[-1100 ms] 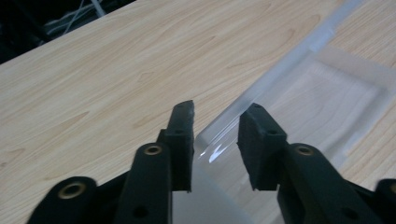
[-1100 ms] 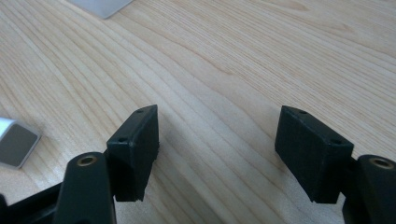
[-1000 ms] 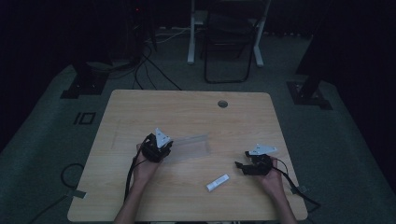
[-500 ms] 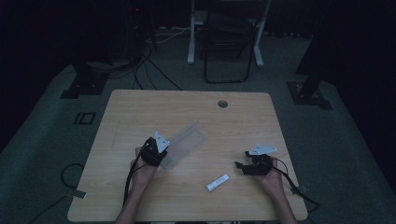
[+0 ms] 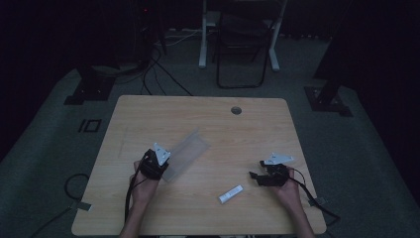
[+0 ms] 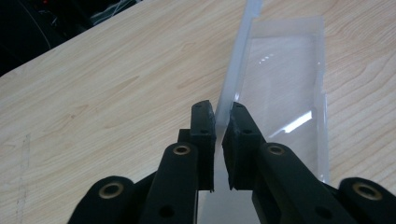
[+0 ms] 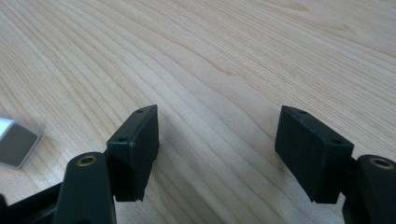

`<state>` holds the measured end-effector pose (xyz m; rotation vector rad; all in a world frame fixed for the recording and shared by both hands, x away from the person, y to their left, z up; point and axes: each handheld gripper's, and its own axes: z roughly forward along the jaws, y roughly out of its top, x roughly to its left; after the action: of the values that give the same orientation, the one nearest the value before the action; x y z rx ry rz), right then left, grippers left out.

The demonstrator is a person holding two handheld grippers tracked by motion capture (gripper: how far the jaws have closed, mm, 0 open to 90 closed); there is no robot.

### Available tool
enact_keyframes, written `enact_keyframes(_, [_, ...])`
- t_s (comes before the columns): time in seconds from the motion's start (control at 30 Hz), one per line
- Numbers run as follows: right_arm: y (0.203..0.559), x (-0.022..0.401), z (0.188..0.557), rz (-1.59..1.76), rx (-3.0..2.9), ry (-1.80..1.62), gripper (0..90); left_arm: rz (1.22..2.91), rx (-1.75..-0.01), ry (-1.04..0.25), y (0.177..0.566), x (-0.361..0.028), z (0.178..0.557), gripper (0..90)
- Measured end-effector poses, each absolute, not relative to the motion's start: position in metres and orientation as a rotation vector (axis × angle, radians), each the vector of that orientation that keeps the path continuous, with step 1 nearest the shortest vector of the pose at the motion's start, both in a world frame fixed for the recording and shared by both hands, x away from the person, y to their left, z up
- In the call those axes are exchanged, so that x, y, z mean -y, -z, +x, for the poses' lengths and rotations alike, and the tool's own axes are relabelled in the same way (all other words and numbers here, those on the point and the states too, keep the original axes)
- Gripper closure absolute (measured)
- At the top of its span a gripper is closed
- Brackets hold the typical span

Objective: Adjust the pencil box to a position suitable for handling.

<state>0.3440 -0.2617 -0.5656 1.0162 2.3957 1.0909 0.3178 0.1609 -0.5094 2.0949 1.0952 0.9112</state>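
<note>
The thin edge of the clear plastic bag (image 6: pixel 280 93), which lies on the wooden table (image 5: pixel 208 114) left of centre, is pinched between the nearly closed jaws of the left gripper (image 6: pixel 218 122), while the right gripper (image 7: pixel 217 140) is held wide open, empty, over bare wood.

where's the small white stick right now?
In the high view the small white stick lies flat on the table, near the front edge right of centre, just left of the right claw and apart from it.
</note>
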Motion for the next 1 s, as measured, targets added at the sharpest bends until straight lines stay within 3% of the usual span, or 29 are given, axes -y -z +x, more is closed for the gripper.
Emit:
enact_keyframes(0.67, [0.566, 0.262, 0.344, 1.018, -2.395, -1.092, 30.5, 2.034, -1.13, -0.858, 0.507, -0.174, 0.297, 50.9])
enact_keyframes(1.0, [0.566, 0.261, 0.344, 1.012, -2.398, -1.09, 30.5, 2.025, -1.102, -0.763, 0.497, -0.181, 0.285, 48.3])
